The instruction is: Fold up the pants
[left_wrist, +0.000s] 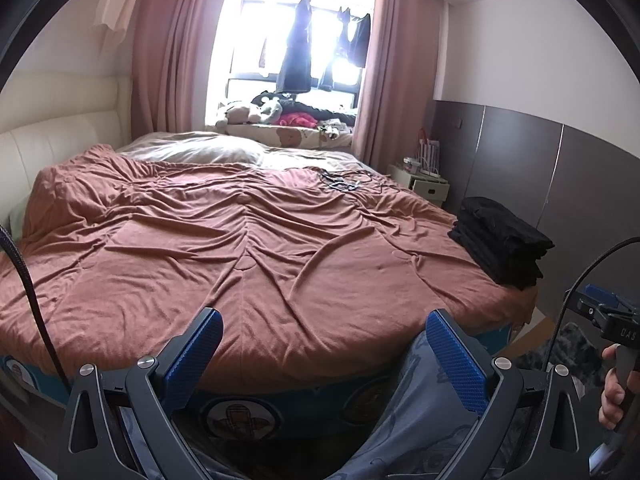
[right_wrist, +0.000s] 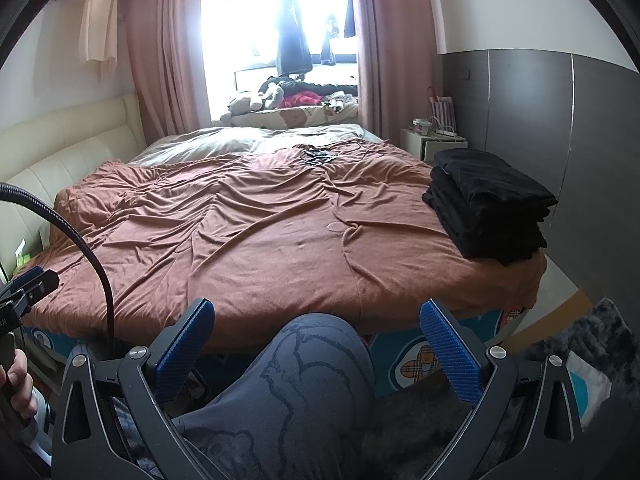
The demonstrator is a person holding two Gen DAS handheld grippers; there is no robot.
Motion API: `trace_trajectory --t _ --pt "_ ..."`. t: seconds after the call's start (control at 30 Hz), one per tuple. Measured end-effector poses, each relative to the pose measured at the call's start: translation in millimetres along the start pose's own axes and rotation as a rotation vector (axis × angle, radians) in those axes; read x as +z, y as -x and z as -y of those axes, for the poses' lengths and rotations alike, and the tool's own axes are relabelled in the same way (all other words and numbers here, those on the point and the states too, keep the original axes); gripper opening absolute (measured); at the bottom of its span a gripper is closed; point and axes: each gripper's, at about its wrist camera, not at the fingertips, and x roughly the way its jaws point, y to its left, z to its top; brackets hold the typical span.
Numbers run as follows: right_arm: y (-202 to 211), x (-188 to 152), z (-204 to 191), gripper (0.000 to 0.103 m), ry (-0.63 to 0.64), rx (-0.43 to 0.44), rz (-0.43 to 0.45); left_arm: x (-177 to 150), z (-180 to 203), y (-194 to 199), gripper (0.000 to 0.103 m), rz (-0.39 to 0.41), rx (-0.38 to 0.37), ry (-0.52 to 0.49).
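Observation:
A stack of folded black pants rests on the right near corner of the bed. My left gripper is open over the bed's near edge with nothing between its blue pads. My right gripper is open too, hanging above the person's knee in grey printed trousers, holding nothing. The right gripper's body and the hand on it show at the right edge of the left wrist view. The left gripper's body shows at the left edge of the right wrist view.
A wrinkled rust-brown duvet covers the bed, with a tangle of black cables near its far side. A cream headboard runs along the left. A white nightstand and grey wardrobe stand on the right. Clothes hang at the window.

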Motion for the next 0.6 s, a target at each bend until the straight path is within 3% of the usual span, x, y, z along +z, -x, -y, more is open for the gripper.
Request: trace_trajectory --t 0.6 --pt "6.0 -2.7 0.7 0.103 0.006 0.003 0.005 -1.6 9.2 14.9 0.103 0.031 -0.001 0.004"
